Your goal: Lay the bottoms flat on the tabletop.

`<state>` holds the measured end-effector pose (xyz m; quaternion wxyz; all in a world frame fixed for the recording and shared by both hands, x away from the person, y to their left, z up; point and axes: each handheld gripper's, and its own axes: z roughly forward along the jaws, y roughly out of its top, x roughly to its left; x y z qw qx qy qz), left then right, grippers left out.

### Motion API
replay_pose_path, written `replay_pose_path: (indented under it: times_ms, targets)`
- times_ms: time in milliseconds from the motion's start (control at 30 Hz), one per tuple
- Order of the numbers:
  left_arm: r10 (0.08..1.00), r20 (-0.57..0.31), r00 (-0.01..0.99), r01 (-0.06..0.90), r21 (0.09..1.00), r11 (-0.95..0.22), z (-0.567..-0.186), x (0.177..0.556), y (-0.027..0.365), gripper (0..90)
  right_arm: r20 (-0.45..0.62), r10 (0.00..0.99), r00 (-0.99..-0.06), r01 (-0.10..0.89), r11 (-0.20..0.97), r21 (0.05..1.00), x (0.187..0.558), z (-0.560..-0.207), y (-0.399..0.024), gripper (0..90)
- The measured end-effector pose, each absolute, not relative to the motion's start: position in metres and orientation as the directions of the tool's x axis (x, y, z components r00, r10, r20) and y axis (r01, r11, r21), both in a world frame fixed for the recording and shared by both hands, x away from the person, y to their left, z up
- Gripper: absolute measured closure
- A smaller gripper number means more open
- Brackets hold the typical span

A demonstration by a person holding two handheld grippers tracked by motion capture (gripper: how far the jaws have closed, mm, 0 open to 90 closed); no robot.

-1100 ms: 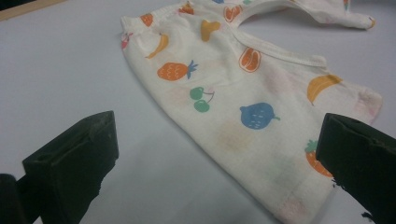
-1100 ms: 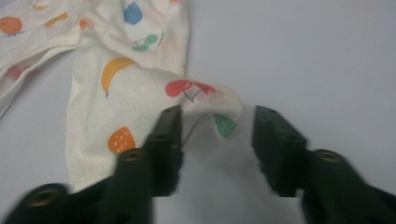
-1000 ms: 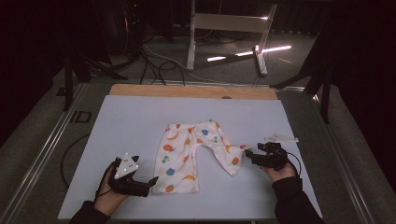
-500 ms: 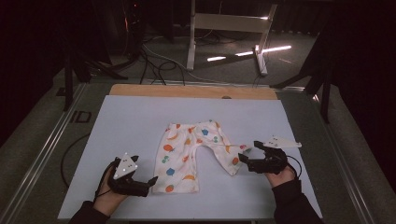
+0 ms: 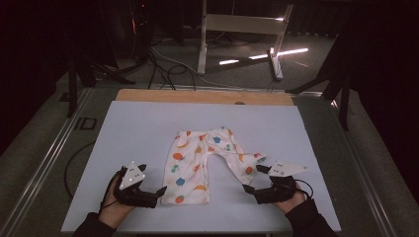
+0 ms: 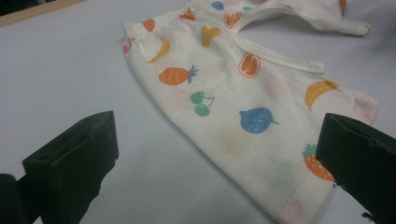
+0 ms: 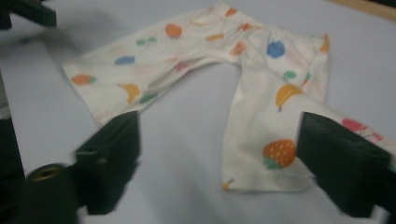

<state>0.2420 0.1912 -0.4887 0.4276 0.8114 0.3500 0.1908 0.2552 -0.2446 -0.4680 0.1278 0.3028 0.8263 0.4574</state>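
Note:
A small pair of white trousers (image 5: pixel 205 163) with a fruit print lies flat on the pale board, waistband away from me, legs spread toward me. My left gripper (image 5: pixel 160 191) rests just left of the left leg's hem, open; in the left gripper view the left gripper (image 6: pixel 215 163) has its black jaws wide apart with the trousers (image 6: pixel 243 93) lying ahead. My right gripper (image 5: pixel 253 180) sits just short of the right leg's hem. In the right gripper view the right gripper (image 7: pixel 229 163) is open; its jaws have just been opening and nothing is pinched, with the trousers (image 7: pixel 261 116) lying ahead.
The pale board (image 5: pixel 123 133) covers the table, with a wooden strip (image 5: pixel 197 96) along its far edge. Beyond the table stand a light metal frame (image 5: pixel 242 24) and floor cables (image 5: pixel 163 64). Dark metal rails run along the table's sides.
The right gripper has drawn back toward me from the right leg's hem, with its jaws wider apart. The left gripper and the trousers' left leg stay as they were.

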Motion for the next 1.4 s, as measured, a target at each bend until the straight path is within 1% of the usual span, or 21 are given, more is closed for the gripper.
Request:
replay_pose_path:
  times_ms: [67,100,133,167,233,333,467,567,667,733,767,900,1133,1333,1400]
  targets:
    - [0.732,0.009,0.682,0.405,0.828,-0.388,-0.489,0.242,0.191,0.2,0.063,0.610,-0.790,0.390,0.421,0.819,0.255,-0.475,-0.243,22.9]
    - [0.732,0.009,0.682,0.406,0.827,-0.388,-0.489,0.242,0.191,0.2,0.066,0.603,-0.795,0.394,0.431,0.812,0.255,-0.479,-0.241,27.5]
    - [0.732,0.011,0.682,0.405,0.828,-0.389,-0.488,0.242,0.192,0.2,0.059,0.590,-0.805,0.389,0.451,0.803,0.255,-0.483,-0.239,32.9]
    - [0.731,0.011,0.682,0.404,0.828,-0.389,-0.488,0.242,0.192,0.2,0.045,0.592,-0.805,0.392,0.473,0.789,0.256,-0.487,-0.237,34.2]
    - [0.731,0.012,0.682,0.403,0.828,-0.391,-0.488,0.242,0.192,0.2,0.032,0.578,-0.815,0.390,0.506,0.769,0.258,-0.496,-0.234,43.6]
    - [0.731,0.008,0.683,0.406,0.828,-0.388,-0.489,0.242,0.192,0.2,0.006,0.583,-0.813,0.390,0.536,0.749,0.265,-0.506,-0.233,53.7]
    - [0.727,0.012,0.686,0.404,0.825,-0.395,-0.490,0.242,0.191,0.2,-0.040,0.595,-0.803,0.389,0.574,0.721,0.273,-0.515,-0.233,62.0]
    - [0.727,0.012,0.686,0.405,0.825,-0.395,-0.490,0.243,0.191,0.2,-0.053,0.582,-0.811,0.380,0.595,0.708,0.275,-0.520,-0.231,68.9]
    - [0.728,0.013,0.686,0.404,0.825,-0.395,-0.490,0.242,0.191,0.2,-0.071,0.585,-0.808,0.375,0.603,0.704,0.277,-0.519,-0.229,79.1]
    - [0.728,0.013,0.686,0.404,0.825,-0.395,-0.490,0.242,0.191,0.2,-0.070,0.596,-0.800,0.387,0.601,0.700,0.277,-0.518,-0.227,83.8]
    - [0.728,0.013,0.686,0.403,0.825,-0.396,-0.490,0.242,0.191,0.2,-0.073,0.599,-0.797,0.391,0.605,0.694,0.277,-0.516,-0.226,88.9]
    - [0.730,0.013,0.683,0.403,0.827,-0.392,-0.489,0.242,0.191,0.2,-0.068,0.574,-0.816,0.363,0.600,0.712,0.268,-0.502,-0.222,89.2]
    - [0.729,0.013,0.685,0.401,0.828,-0.392,-0.488,0.242,0.192,0.2,-0.027,0.490,-0.871,0.313,0.598,0.738,0.245,-0.485,-0.204,89.6]
    - [0.729,0.013,0.684,0.402,0.827,-0.393,-0.488,0.242,0.192,0.2,0.018,0.438,-0.899,0.298,0.579,0.758,0.234,-0.476,-0.187,89.5]
    - [0.730,0.014,0.683,0.401,0.828,-0.391,-0.488,0.242,0.192,0.2,0.036,0.443,-0.896,0.315,0.574,0.756,0.234,-0.478,-0.181,89.5]
